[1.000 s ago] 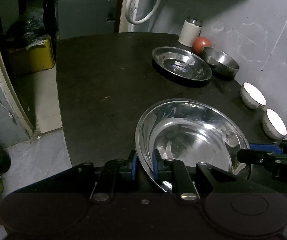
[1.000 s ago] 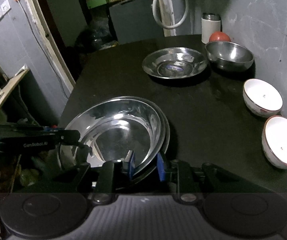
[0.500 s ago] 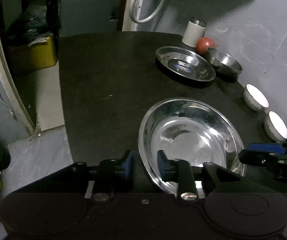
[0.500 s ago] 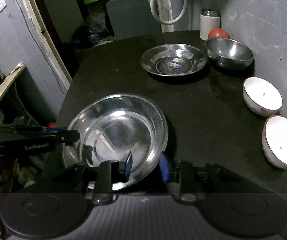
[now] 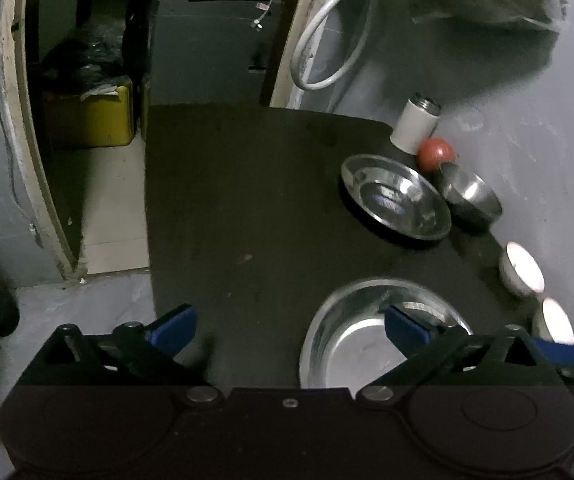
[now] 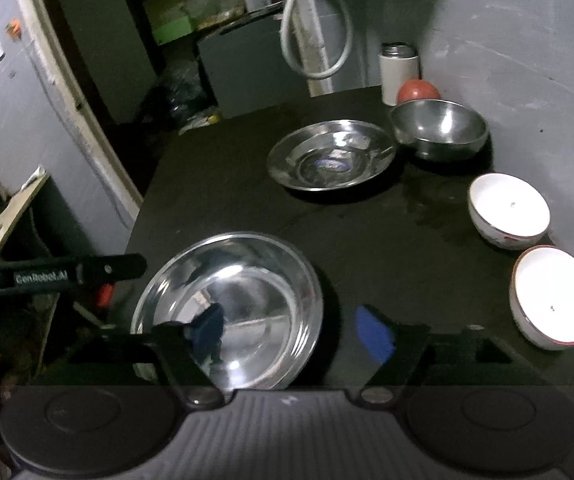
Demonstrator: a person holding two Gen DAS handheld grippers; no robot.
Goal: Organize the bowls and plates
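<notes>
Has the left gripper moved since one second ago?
Yes. The left gripper was clamped on the near rim of the large steel bowl; now its jaws stand wide open and it has backed off the bowl toward the camera side.

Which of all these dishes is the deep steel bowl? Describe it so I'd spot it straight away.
Look at the far end of the black table, against the grey wall. The deep steel bowl sits there, just in front of a red ball and right of the shallow steel plate. Unlike the two white bowls nearer along the wall, it is metal, and it is taller-sided than the plates.
</notes>
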